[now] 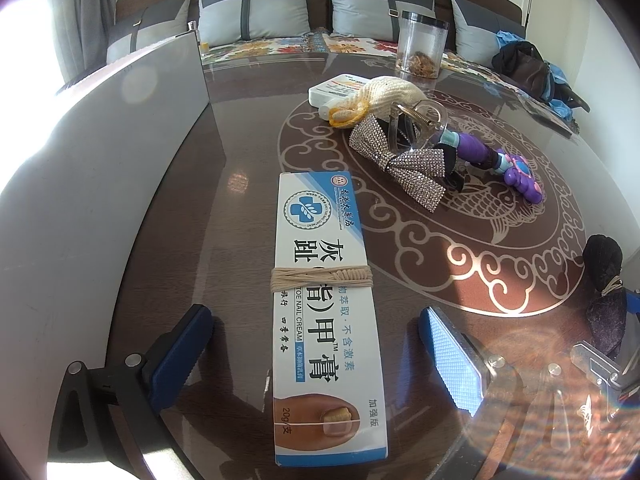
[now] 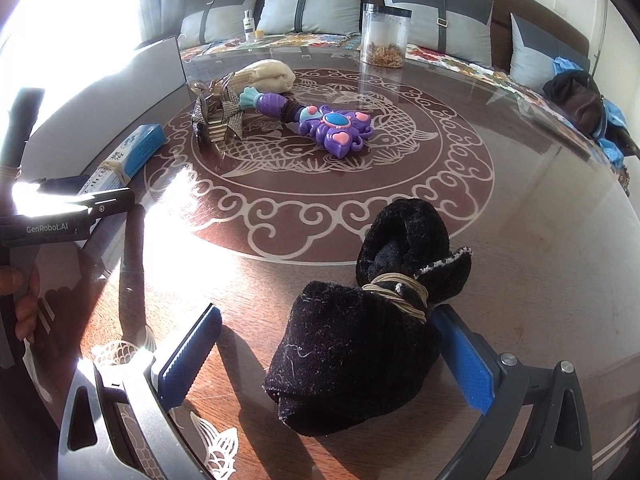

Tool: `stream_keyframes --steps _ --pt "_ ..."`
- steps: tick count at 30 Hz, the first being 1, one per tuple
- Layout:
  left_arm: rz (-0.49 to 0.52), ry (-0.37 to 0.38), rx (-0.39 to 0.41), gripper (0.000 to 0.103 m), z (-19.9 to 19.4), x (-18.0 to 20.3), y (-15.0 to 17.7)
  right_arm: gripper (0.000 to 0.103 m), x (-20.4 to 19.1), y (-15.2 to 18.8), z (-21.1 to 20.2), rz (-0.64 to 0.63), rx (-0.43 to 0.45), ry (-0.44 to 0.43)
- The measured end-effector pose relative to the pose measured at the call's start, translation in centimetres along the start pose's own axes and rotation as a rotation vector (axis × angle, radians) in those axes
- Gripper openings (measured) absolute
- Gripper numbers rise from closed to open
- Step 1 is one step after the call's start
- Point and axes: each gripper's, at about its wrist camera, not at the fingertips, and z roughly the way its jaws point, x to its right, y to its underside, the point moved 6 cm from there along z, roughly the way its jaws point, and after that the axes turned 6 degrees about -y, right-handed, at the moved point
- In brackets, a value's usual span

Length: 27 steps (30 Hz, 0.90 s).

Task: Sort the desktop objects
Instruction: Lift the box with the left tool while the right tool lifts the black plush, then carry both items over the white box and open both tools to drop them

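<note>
Straddling two bundled items, one per hand-held gripper, jaws wide open on both.

Left hand-held gripper (image 1: 316, 354) sits astride the near end of the nail-cream box (image 1: 324, 316), which lies lengthwise on the bench (image 1: 224, 216) with a rubber band (image 1: 320, 278) round its middle; both pads are clear of the box, nothing gripped. Right hand-held gripper (image 2: 328, 364) brackets the black sock bundle (image 2: 372, 320), tied with its own elastic band (image 2: 400, 290); right pad looks close to the fabric, contact unclear, left pad well apart, so I read it as open, not holding. Both items lie near, apart from the far clutter: rhinestone bow (image 1: 400, 164), purple toy (image 2: 320, 120), knit piece (image 1: 388, 96), clear jar (image 1: 422, 46). My guess: near row is the sorted lineup, far pile is unsorted.
</note>
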Motion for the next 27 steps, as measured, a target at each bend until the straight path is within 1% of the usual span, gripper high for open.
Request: stream_keyframes --steps 16,18,20,23,25,26,27 --pt "0.001 -0.006 -0.005 0.103 0.1 0.0 -0.1 0.103 0.0 0.0 0.0 -0.001 -0.001 0.000" --pt "0.015 0.001 -0.028 0.103 0.2 0.0 -0.3 0.103 -0.1 -0.1 0.1 -0.003 -0.003 0.000" --pt "0.025 0.007 -0.076 0.103 0.5 0.0 -0.6 0.103 -0.1 0.0 0.0 -0.008 -0.007 -0.004" --pt "0.061 0.020 -0.152 0.103 1.0 0.2 -1.2 0.103 0.0 -0.1 0.0 -0.027 -0.054 -0.025" --pt "0.096 0.036 -0.188 0.103 1.3 0.3 -1.5 0.103 0.2 0.2 -0.1 -0.018 -0.077 -0.019" --pt "0.098 0.032 -0.191 0.100 1.4 0.3 -1.7 0.103 0.3 0.3 -0.2 -0.010 -0.080 -0.015" --pt "0.098 0.034 -0.167 0.092 1.1 0.4 -1.9 0.103 0.3 0.5 -0.4 -0.007 -0.083 -0.015"
